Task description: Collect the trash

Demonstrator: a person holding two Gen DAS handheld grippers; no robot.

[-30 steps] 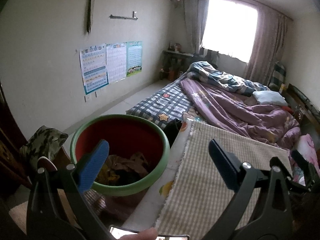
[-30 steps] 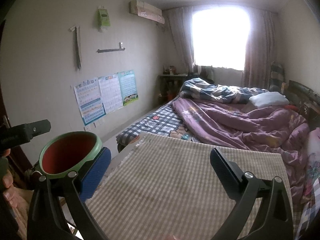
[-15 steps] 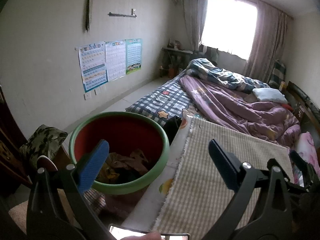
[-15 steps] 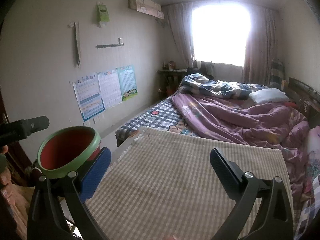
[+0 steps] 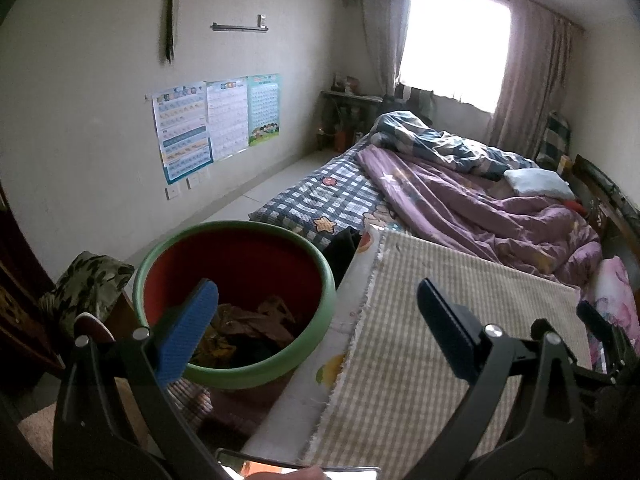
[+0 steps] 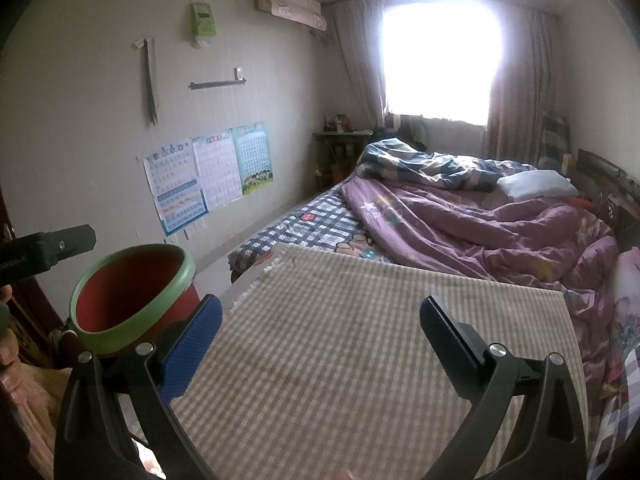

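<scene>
A red bin with a green rim (image 5: pixel 236 376) stands left of a table covered by a checked cloth (image 5: pixel 420 360). Crumpled brown and yellow trash (image 5: pixel 256 328) lies in its bottom. My left gripper (image 5: pixel 316 320) is open and empty, above the bin's right rim and the cloth's left edge. My right gripper (image 6: pixel 320 332) is open and empty above the checked cloth (image 6: pixel 320 320); the bin (image 6: pixel 132 300) shows to its left. Part of the left gripper's body (image 6: pixel 44 246) shows at the far left of the right wrist view.
An unmade bed with a purple quilt (image 5: pixel 480 216) lies beyond the table. Posters (image 5: pixel 216 120) hang on the left wall. A camouflage cushion (image 5: pixel 88 284) sits left of the bin. A phone edge (image 5: pixel 296 470) shows at the bottom.
Both views have shifted slightly; the bin and cloth sit a little higher in the left wrist view. Both grippers stay open and empty.
</scene>
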